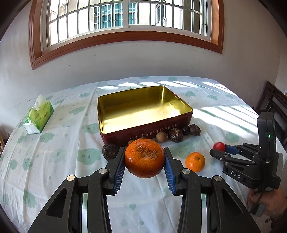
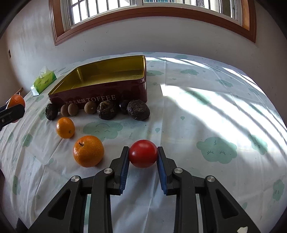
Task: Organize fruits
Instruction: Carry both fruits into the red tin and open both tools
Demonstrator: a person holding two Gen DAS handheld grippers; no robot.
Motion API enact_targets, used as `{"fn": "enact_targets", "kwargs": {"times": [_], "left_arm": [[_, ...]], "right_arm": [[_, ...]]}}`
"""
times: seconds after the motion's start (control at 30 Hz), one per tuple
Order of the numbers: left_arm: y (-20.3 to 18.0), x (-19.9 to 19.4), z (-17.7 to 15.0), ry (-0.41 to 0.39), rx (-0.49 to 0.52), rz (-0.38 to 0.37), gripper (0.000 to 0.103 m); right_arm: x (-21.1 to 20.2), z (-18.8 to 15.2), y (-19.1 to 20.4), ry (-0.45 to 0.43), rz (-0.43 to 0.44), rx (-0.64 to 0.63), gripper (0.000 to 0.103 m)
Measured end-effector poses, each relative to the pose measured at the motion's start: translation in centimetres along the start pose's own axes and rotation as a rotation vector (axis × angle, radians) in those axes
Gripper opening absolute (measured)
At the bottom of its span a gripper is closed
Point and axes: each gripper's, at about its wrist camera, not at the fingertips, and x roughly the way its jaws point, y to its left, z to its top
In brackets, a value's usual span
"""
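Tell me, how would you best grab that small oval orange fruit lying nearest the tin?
Grip the small oval orange fruit across its narrow middle, coming from above. It lies free on the pale cloud-print tablecloth, with open cloth on both sides for the fingers, and its stem end points sideways, clear of that grip.

Bright daylight thru window, barred shadows on tablecloth; sharp, fisheye-warped edges

Rectangular maroon metal toffee tin: shiny gold inside. White cloud-print cloth table cover: matt, creased. Round red tomato: glossy, smooth. Large orange mandarin: pitted, rough patch.
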Motion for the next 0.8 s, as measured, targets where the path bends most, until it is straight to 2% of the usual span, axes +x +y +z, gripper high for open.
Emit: {"fn": "enact_targets", "kwargs": {"times": [0.3, 0.57, 0.67, 0.8], "left_arm": [[0.7, 1.2, 2.6, -0.036, 0.024, 0.049, 0.042], [1.6, 3.7, 4.0, -0.022, 0.003, 0.069, 0.042], [2.2, 4.7, 4.6, -0.011, -0.026, 0.070, 0.042], [3.0, 5.8, 5.7, -0.011, -0.048, 0.086, 0.042]], "right_arm": [[-0.1, 0.0, -0.3, -0.008, 0.002, 0.015, 0.027], [-0.1, 0.2, 0.1, -0.012, -0.007, -0.002, 0.027], [0.2, 1.3, 0.5, -0.007, 0.020, -0.012, 0.027], [-0.4, 4.3, 1.6, -0.060, 0.035, -0.049, 0.027]]}}
